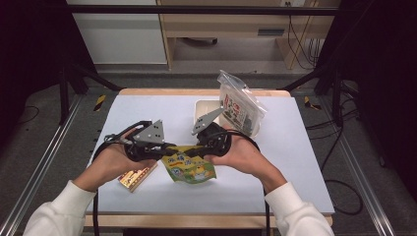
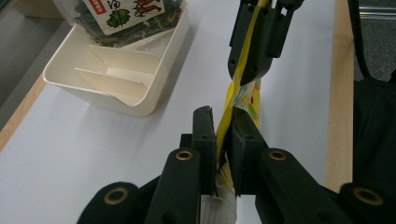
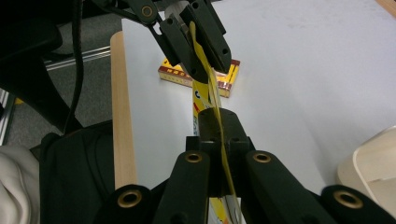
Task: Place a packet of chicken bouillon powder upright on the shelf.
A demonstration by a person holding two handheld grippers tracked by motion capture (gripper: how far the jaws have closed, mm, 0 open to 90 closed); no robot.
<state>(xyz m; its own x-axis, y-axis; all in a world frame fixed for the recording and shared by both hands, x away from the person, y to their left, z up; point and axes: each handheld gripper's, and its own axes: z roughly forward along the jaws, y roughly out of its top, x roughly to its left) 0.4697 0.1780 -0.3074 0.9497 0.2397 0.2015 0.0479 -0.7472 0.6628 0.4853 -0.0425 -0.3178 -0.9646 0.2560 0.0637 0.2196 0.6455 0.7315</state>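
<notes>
A yellow-green snack packet [image 1: 189,168] with a cartoon print hangs just above the white table [image 1: 295,162] near its front, held between both grippers. My left gripper [image 1: 171,147] comes in from the left, its jaws pinched on the packet's top edge [image 2: 243,100]. My right gripper [image 1: 200,147] grips the same edge from the right. In the left gripper view my own jaws [image 2: 223,116] clamp the thin yellow film, with the right gripper [image 2: 254,65] shut on it farther along. In the right gripper view my jaws [image 3: 218,116] press the film [image 3: 205,95], and the left gripper [image 3: 205,65] holds it beyond.
A white divided tray [image 1: 202,105] stands at the table's back middle, with a clear bag of dried food [image 1: 241,105] leaning in it. A small red and yellow box [image 1: 135,178] lies at the front left, under the left hand. The wooden table edge [image 3: 122,116] runs close by.
</notes>
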